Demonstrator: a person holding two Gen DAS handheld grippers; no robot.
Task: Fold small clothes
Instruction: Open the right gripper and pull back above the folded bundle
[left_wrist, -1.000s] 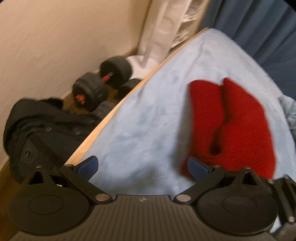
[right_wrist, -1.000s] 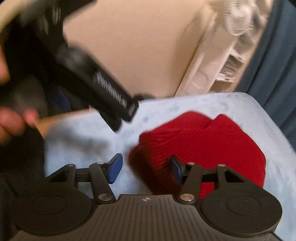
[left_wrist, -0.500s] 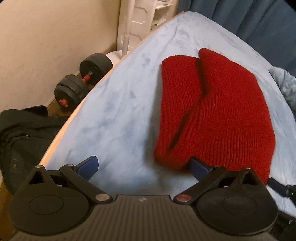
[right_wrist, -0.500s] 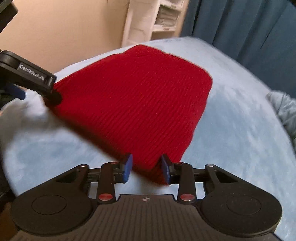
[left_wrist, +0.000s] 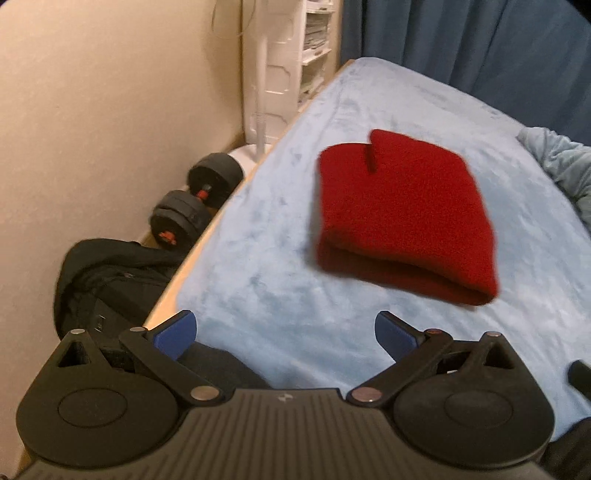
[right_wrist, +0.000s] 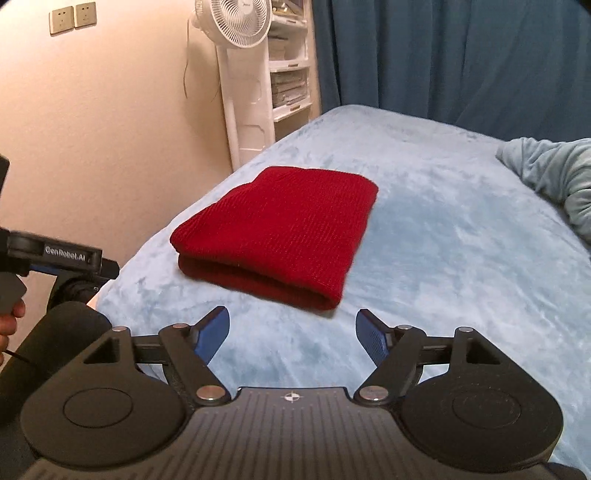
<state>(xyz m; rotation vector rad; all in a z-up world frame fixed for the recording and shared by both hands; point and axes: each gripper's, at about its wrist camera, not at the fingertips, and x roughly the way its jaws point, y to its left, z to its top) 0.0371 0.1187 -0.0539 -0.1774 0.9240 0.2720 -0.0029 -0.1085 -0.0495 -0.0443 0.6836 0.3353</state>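
While both claws stand wide with nothing between their blue pads, the folded piece lies alone on the bed ahead of them. In its own view the right claw (right_wrist: 291, 338) has just been opening, its jaws bare over the blue blanket (right_wrist: 461, 229), and the left claw (left_wrist: 284, 334) gapes just as empty near the bed's wooden edge. I judge both are parked short of the cloth because the fold is made and the grip is no longer needed.

Beyond the pads sits the red knit garment (right_wrist: 284, 229), doubled over into a thick rectangle and resting flat on the blanket, apart from both claws. Its rounded fold edge faces the claws, two layers showing there, while the far end points toward the fan (right_wrist: 236, 22) and the white shelves (right_wrist: 291, 74). Its long axis looks to run from the near fold away toward that corner, slanting left, though the lens bends this.

Past the bed edge on the floor lie a dumbbell (left_wrist: 195, 199) and a black bag (left_wrist: 110, 280); a crumpled pale cloth (right_wrist: 550, 177) sits at the right, dark curtains (right_wrist: 461, 55) behind
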